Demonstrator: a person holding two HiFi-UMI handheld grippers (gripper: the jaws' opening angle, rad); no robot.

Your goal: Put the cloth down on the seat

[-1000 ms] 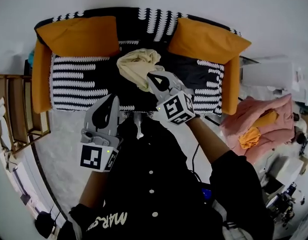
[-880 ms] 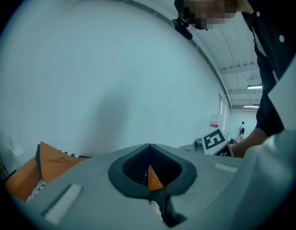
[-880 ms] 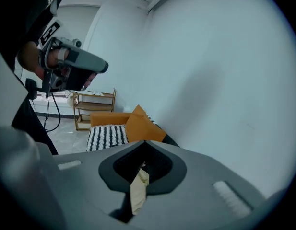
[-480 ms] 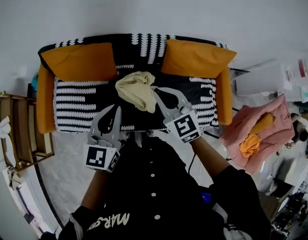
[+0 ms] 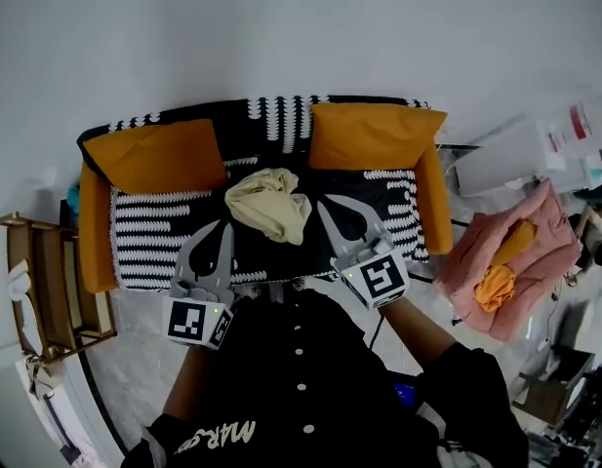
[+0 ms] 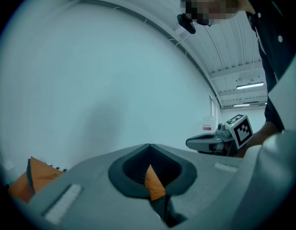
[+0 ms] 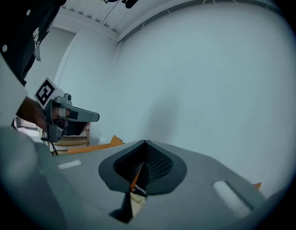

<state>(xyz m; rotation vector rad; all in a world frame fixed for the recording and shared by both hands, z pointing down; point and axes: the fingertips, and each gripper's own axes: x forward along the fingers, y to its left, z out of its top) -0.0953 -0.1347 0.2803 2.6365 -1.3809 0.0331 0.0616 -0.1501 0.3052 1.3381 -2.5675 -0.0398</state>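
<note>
The cloth [image 5: 268, 203], pale cream and crumpled into a loose heap, lies on the seat of the sofa [image 5: 154, 232], about midway along it, on a dark patch of the black-and-white striped cover. It sits just in front of the gap between the two orange cushions [image 5: 164, 154] that lean on the backrest. Orange armrests close the sofa at both ends. Neither gripper holds the cloth. The left gripper [image 5: 220, 228] hovers over the front edge of the seat, to the left of the cloth and clear of it. Its jaws are closed tip to tip with nothing between them; in the left gripper view [image 6: 148, 146] only a sliver of orange shows through the opening behind the joined tips. The right gripper [image 5: 326, 202] points toward the seat just right of the cloth, with a narrow strip of dark cover between its tip and the fabric. Its jaws are likewise pressed together and empty, as the right gripper view [image 7: 144, 142] shows, with the pale wall beyond. The person's black buttoned shirt [image 5: 301, 378] fills the lower part of the head view. A wooden rack [image 5: 42, 281] stands left of the sofa, and a pile of pink fabric [image 5: 520, 252] with an orange piece on it lies to the right.
</note>
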